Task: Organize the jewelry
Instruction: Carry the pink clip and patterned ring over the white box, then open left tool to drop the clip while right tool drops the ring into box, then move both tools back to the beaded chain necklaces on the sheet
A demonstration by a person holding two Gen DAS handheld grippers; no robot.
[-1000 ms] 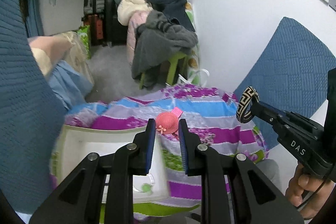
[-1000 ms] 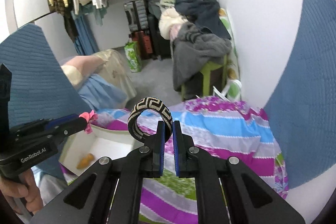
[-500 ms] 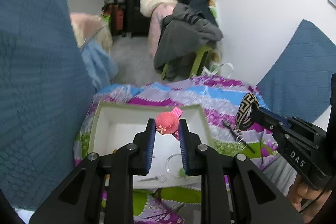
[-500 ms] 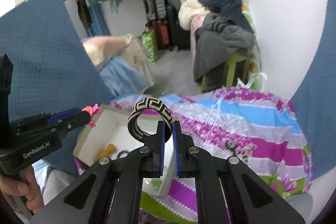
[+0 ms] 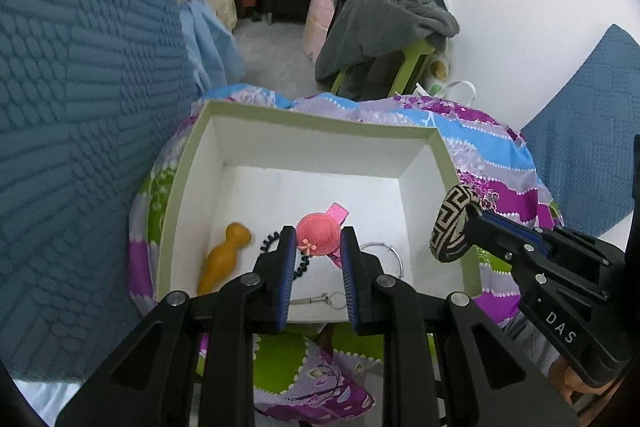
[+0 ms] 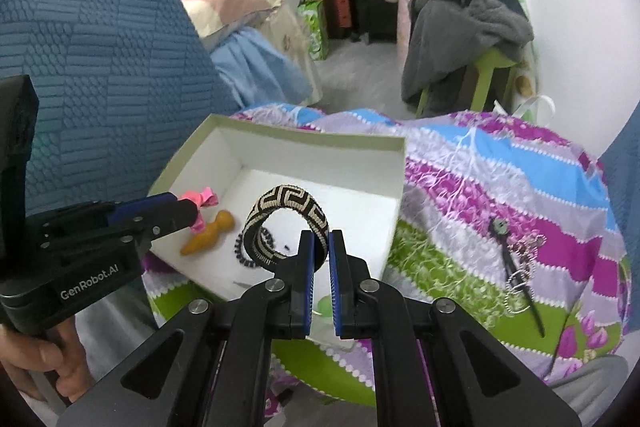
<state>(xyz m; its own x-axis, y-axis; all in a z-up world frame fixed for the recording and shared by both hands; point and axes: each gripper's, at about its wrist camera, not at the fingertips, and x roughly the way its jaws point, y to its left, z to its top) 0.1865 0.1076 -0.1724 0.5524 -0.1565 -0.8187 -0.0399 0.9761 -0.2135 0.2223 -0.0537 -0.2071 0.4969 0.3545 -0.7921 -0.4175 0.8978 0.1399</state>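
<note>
Left gripper (image 5: 318, 247): fingers (image 5: 286, 267) are set narrow and are closed on a pink hat-shaped hair clip (image 5: 318, 233), which is held between the blue pads at their tips. The hat face is turned toward the camera; a pink clip bar is seen projecting beyond the fingertips, up and to the right.

Right gripper (image 6: 320, 247): fingers (image 6: 306, 267) are drawn almost together and are pinched on a black-and-cream patterned bangle (image 6: 286, 227). The bangle's band is gripped at the fingertips; the ring stands on edge and extends beyond the tips to their left.

White open box (image 5: 320, 123), green-edged: it is placed beyond and below both pairs of fingers, on a striped floral bedspread (image 6: 500, 187). Both held items are seen over its interior in the wrist views.

Contents of the box, as seen past the left fingers:
- an orange-brown carved piece (image 5: 224, 259), left of the fingers;
- a black coiled hair tie (image 5: 280, 251), partly hidden behind the left finger;
- a thin silver bangle (image 5: 384, 255), just right of the fingers;
- a small metal key-like item on a ring (image 5: 320, 299), seen between the fingers, near the box's near wall.

On the bedspread, well to the right of the right fingers: a dark hair stick (image 6: 516, 275) and a chain piece (image 6: 524, 267) are lying together, outside the box.

A hand (image 6: 44, 359) is seen on the left gripper's handle.
</note>
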